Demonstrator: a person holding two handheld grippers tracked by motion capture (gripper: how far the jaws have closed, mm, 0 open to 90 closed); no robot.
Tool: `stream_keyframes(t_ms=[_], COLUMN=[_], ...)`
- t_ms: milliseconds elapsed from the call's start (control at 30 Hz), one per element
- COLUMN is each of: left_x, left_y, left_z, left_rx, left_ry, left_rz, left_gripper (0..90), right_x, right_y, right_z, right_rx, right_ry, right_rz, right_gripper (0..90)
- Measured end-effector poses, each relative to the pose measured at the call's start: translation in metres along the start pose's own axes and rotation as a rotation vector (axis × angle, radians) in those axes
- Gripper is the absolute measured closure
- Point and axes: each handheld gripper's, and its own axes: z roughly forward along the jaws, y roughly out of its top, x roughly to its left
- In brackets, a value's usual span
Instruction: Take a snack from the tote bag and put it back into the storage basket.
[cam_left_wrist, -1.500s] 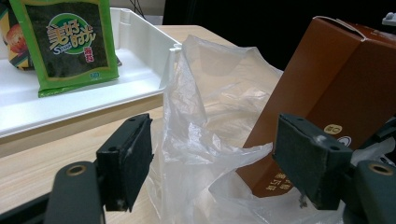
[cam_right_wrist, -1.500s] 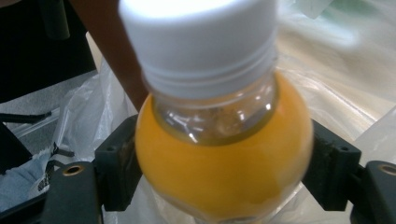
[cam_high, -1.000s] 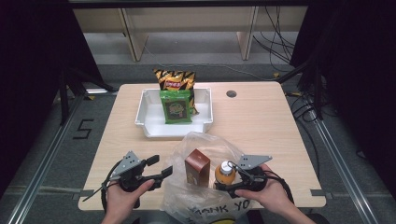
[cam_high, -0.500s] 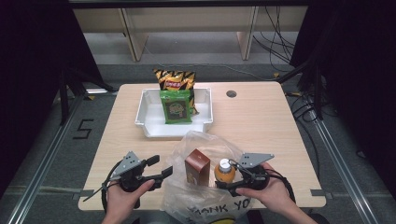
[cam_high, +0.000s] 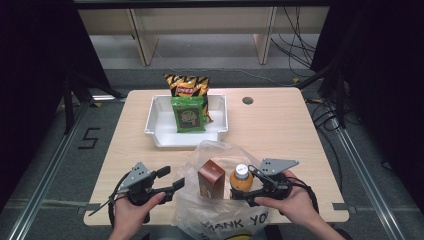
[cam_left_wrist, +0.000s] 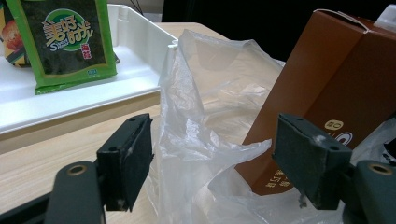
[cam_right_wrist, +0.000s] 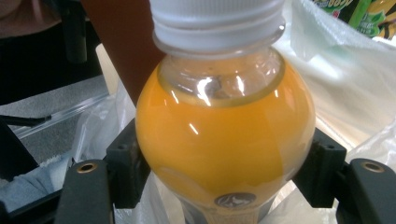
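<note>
The right gripper clenched the bottle, probably to lift it from the bag; the left gripper stood released around the bag's rim, ready to steady it.

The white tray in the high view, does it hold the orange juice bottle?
No, the white tray holds a green snack packet, while the orange juice bottle stands in the plastic bag near the table's front edge.

high view: fixed above the near edge of the bench, facing forward and down. left gripper view: low, close behind the plastic bag, facing the brown carton. right gripper view: very close on the orange bottle. all share the bag.
</note>
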Motion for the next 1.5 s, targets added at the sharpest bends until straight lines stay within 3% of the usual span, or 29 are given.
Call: stream_keyframes(t_ms=[167, 200, 233, 400, 433, 500, 533, 633, 667, 700, 733, 767, 800, 833, 867, 967, 1067, 1100, 1167, 1200, 1267, 1300, 1333, 1367, 1400, 1433, 1500], left_x=[0.0, 0.0, 0.0, 0.0, 0.0, 0.0, 0.0, 0.0, 0.001, 0.001, 0.001, 0.001, 0.001, 0.0, 0.0, 0.001, 0.001, 0.001, 0.001, 0.001, 0.001, 0.002, 0.002, 0.002, 0.002, 0.002, 0.002], left_y=[0.0, 0.0, 0.0, 0.0, 0.0, 0.0, 0.0, 0.0, 0.0, 0.0, 0.0, 0.0, 0.0, 0.0, 0.001, 0.0, 0.0, 0.0, 0.0, 0.0, 0.0, 0.0, 0.0, 0.0, 0.0, 0.0, 0.0], left_z=[0.0, 0.0, 0.0, 0.0, 0.0, 0.0, 0.0, 0.0, 0.0, 0.0, 0.0, 0.0, 0.0, 0.0, 0.0, 0.0, 0.0, 0.0, 0.0, 0.0, 0.0, 0.0, 0.0, 0.0, -0.001, -0.001, 0.0], left_rx=[0.005, 0.004, 0.001, 0.004, 0.003, 0.004, 0.004, 0.004, 0.004, 0.003, 0.005, 0.002, 0.003, 0.001, -0.001, 0.0, 0.0, 0.0, 0.001, -0.001, -0.001, -0.002, -0.001, 0.0, 0.001, 0.001, -0.001], left_ry=[0.008, 0.011, 0.009, 0.013, 0.013, 0.013, 0.013, 0.013, 0.009, 0.005, 0.004, 0.005, 0.011, 0.013, 0.013, 0.013, 0.005, 0.008, 0.012, 0.012, 0.01, 0.01, 0.01, 0.011, 0.011, 0.011, 0.011], left_rz=[-0.002, -0.005, -0.006, -0.004, -0.004, -0.004, -0.005, -0.002, -0.003, -0.002, -0.001, -0.004, -0.002, -0.004, -0.004, -0.003, -0.005, -0.006, -0.007, -0.008, -0.005, -0.006, -0.005, -0.005, -0.006, -0.006, -0.005], left_gripper=[27.7, 27.7, 27.7, 27.7, 27.7, 27.7, 27.7, 27.7, 27.7, 27.7, 27.7, 27.7, 27.7, 27.8, 27.7, 27.7, 27.7, 27.7, 27.7, 27.7, 27.8, 27.8, 27.7, 27.7, 27.8, 27.8, 27.8], right_x=[0.0, -0.003, 0.0, -0.003, -0.001, -0.004, -0.002, -0.003, -0.006, -0.006, -0.005, -0.006, -0.005, -0.007, -0.005, -0.009, -0.008, -0.011, -0.011, -0.012, -0.011, -0.013, -0.012, -0.015, -0.013, -0.016, -0.014], right_y=[0.006, 0.007, 0.008, 0.015, 0.016, 0.019, 0.019, 0.022, 0.024, 0.025, 0.026, 0.027, 0.028, 0.029, 0.03, 0.034, 0.037, 0.039, 0.042, 0.043, 0.046, 0.048, 0.049, 0.051, 0.051, 0.053, 0.055], right_z=[0.0, -0.002, -0.002, -0.007, -0.007, -0.009, -0.008, -0.011, -0.012, -0.012, -0.012, -0.012, -0.013, -0.013, -0.013, -0.015, -0.017, -0.016, -0.018, -0.017, -0.018, -0.019, -0.018, -0.019, -0.019, -0.018, -0.019], right_rx=[-0.018, -0.018, -0.02, -0.038, -0.032, -0.045, -0.061, -0.056, -0.055, -0.074, -0.068, -0.076, -0.066, -0.069, -0.07, -0.086, -0.098, -0.114, -0.109, -0.135, -0.123, -0.131, -0.145, -0.146, -0.142, -0.168, -0.154], right_ry=[-0.022, -0.012, -0.012, -0.022, -0.018, -0.012, -0.031, -0.024, 0.0, -0.041, -0.027, -0.031, -0.014, -0.014, -0.028, -0.032, -0.034, -0.036, -0.037, -0.043, -0.027, -0.052, -0.049, -0.052, -0.047, -0.042, -0.036], right_rz=[0.001, -0.031, 0.002, -0.01, 0.018, -0.021, 0.015, 0.023, 0.005, -0.014, 0.01, -0.002, 0.027, 0.008, 0.029, -0.008, 0.023, -0.009, 0.007, -0.004, 0.035, 0.003, 0.026, -0.006, 0.03, -0.008, 0.036], right_gripper=[32.0, 32.0, 32.0, 32.1, 32.1, 32.1, 32.1, 32.1, 32.1, 32.1, 32.1, 32.1, 32.1, 32.1, 32.1, 32.1, 32.1, 32.1, 32.2, 32.2, 32.2, 32.2, 32.2, 32.2, 32.2, 32.2, 32.2])
